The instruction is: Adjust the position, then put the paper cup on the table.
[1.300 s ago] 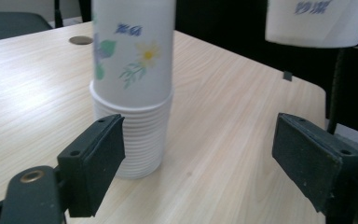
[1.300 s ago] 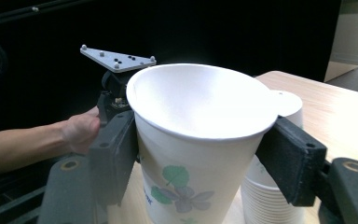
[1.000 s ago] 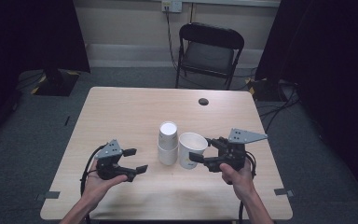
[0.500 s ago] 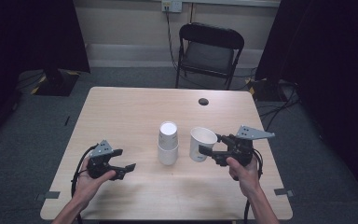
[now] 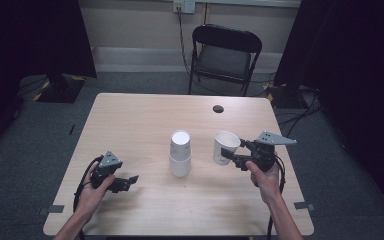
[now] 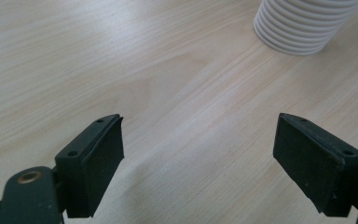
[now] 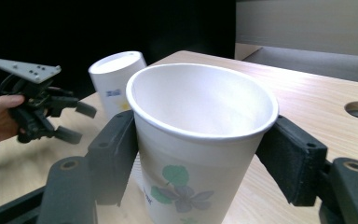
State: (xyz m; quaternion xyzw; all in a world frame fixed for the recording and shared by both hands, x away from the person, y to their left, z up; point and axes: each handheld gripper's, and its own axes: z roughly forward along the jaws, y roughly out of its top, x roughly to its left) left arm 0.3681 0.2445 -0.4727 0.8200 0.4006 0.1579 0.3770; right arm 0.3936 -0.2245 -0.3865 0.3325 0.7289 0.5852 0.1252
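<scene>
The right gripper (image 5: 228, 155) is pinching a cup (image 5: 225, 148) upright by its wall, mouth up, just right of the stack (image 5: 180, 153) of upturned cups at the table's (image 5: 140, 120) middle. The step looks like carrying a separated cup aside; next it needs setting down on bare wood right of the stack, then releasing. The left gripper (image 5: 130, 181), jaws spread and just now opening with nothing between them, is hovering low, left of the stack and well apart from the cup.
</scene>
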